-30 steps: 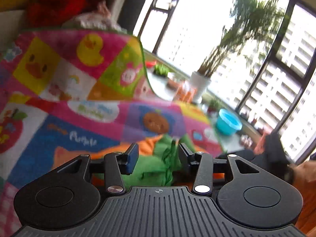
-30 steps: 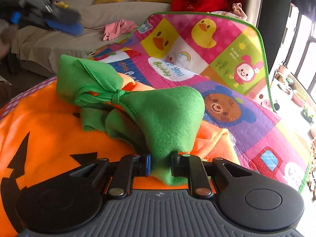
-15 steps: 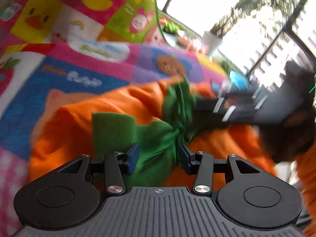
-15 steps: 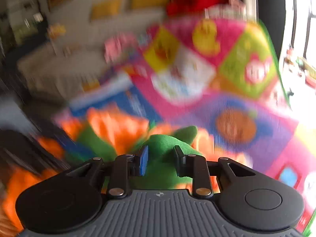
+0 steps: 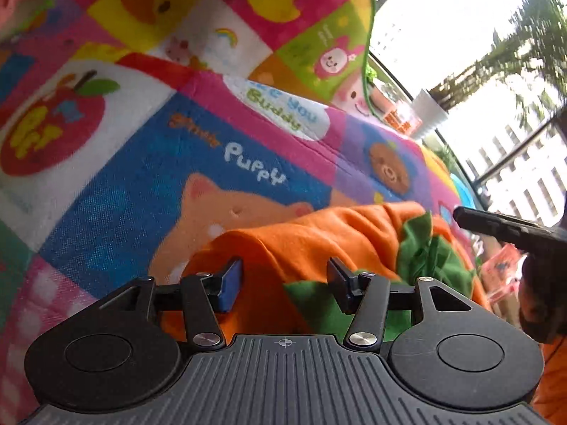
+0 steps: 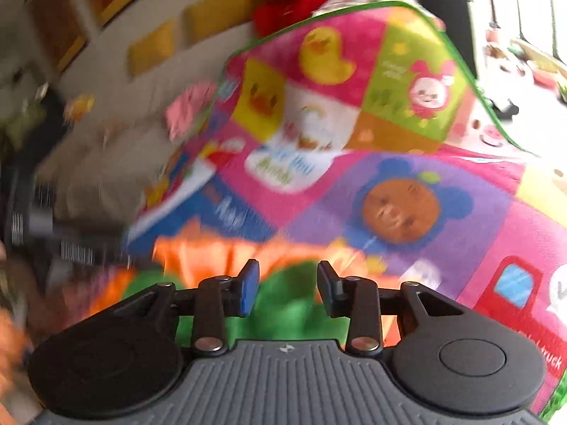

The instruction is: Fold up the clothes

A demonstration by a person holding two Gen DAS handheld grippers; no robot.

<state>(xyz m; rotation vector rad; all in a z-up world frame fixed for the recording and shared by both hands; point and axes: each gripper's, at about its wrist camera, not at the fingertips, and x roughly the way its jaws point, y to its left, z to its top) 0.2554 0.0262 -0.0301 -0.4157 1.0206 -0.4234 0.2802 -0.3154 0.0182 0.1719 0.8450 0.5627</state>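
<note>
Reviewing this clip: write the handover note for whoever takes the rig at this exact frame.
Left tool: open, fingers straddling a fold of the orange costume, not clamped.
Right tool: open over the green collar; view blurred, no grip visible.
Costume lies bunched on the play mat, green collar knotted at its right side.
Done: nothing neatly folded.
Left: regrasp, spread flat, fold.
</note>
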